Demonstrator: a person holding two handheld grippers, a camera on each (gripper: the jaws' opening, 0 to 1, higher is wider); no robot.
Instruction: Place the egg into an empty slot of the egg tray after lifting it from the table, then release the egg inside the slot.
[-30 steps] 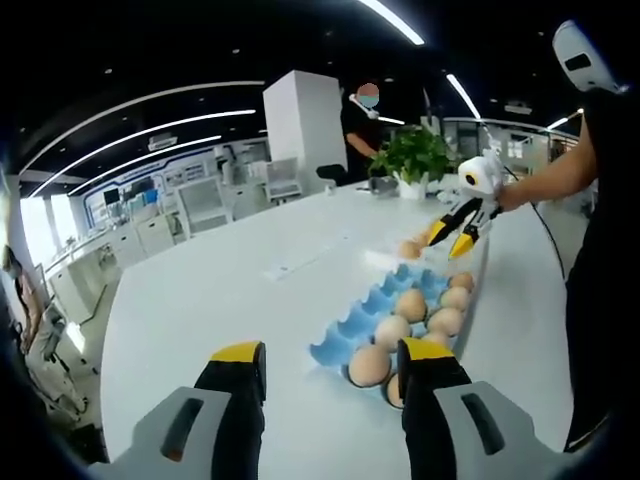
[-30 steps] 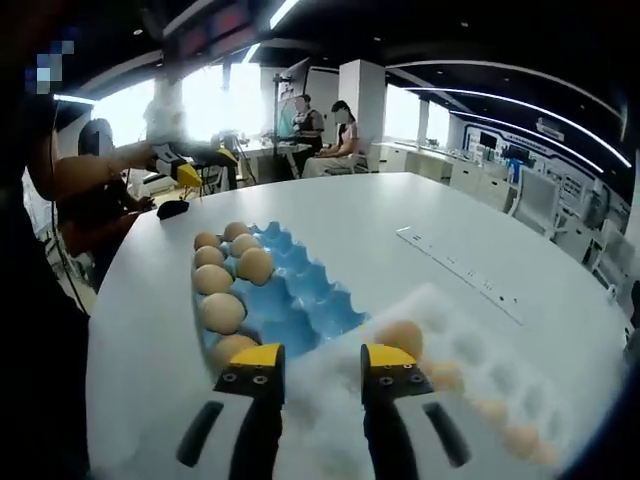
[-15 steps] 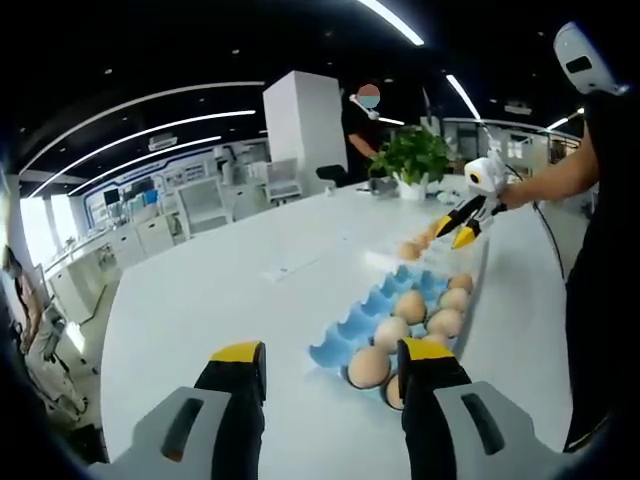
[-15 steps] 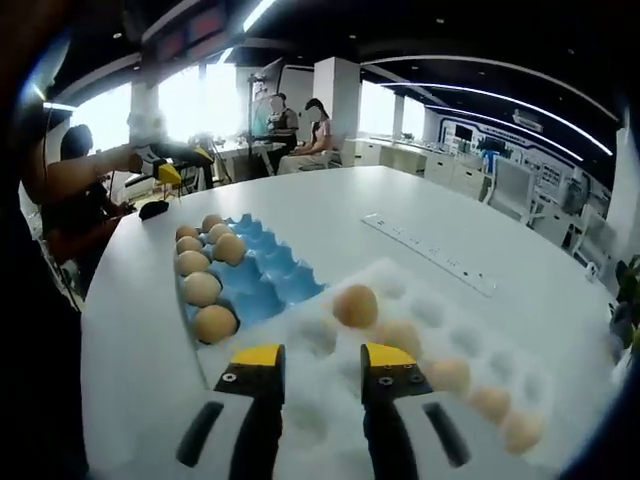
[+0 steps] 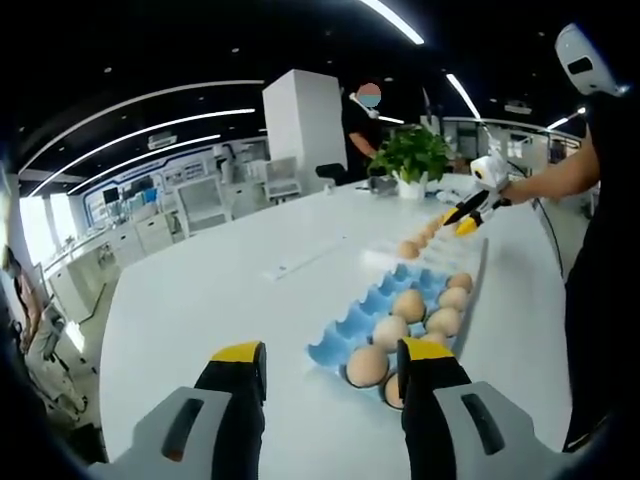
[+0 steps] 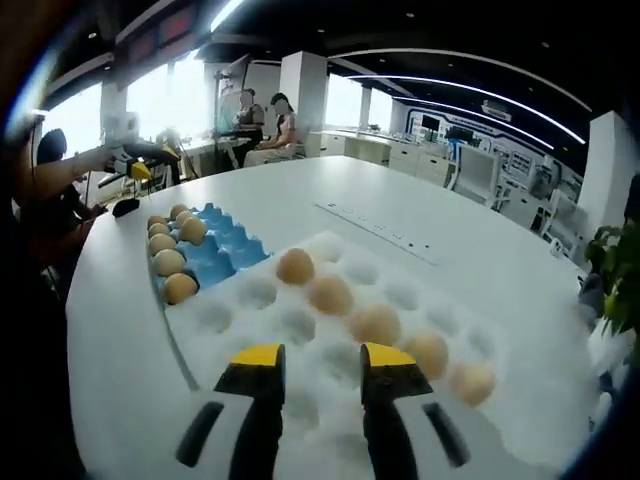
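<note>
1. Starting on the left of the left gripper view: my left claw (image 5: pixel 332 372) sits low and near, yellow-tipped jaws spread wide with nothing between them, just bare white counter (image 5: pixel 200 300).
2. Moving right, the blue egg tray (image 5: pixel 355 325) runs away from me on the counter. Its right-hand rows are loaded with brown eggs, the nearest egg (image 5: pixel 366 365) just beside my right jaw tip. The left-hand slots look empty.
3. Past the far end of the blue tray there's a white foam tray (image 5: pixel 385 258) with a few more eggs on it. Further out and to the right is my right claw (image 5: pixel 458 218), held at the end of an outstretched arm, hovering above that far area. Can't tell from here how far apart its jaws are.
4. Far behind: a potted plant (image 5: pixel 413 160) on the counter and a person (image 5: pixel 362 125) standing by a white pillar.
5. Over to the right gripper view, left side first: the blue tray (image 6: pixel 215 255) is out at the far left, with its row of eggs along the left edge.
6. Right in the middle, the white foam tray (image 6: pixel 250 300) spreads out under my right claw (image 6: pixel 322 362). Jaws are parted and holding nothing.
7. A diagonal line of eggs sits in the foam tray's dimples, from one egg (image 6: pixel 295 266) on the far left down to another (image 6: pixel 471 384) on the near right. All of them are well ahead of the jaw tips.
</note>
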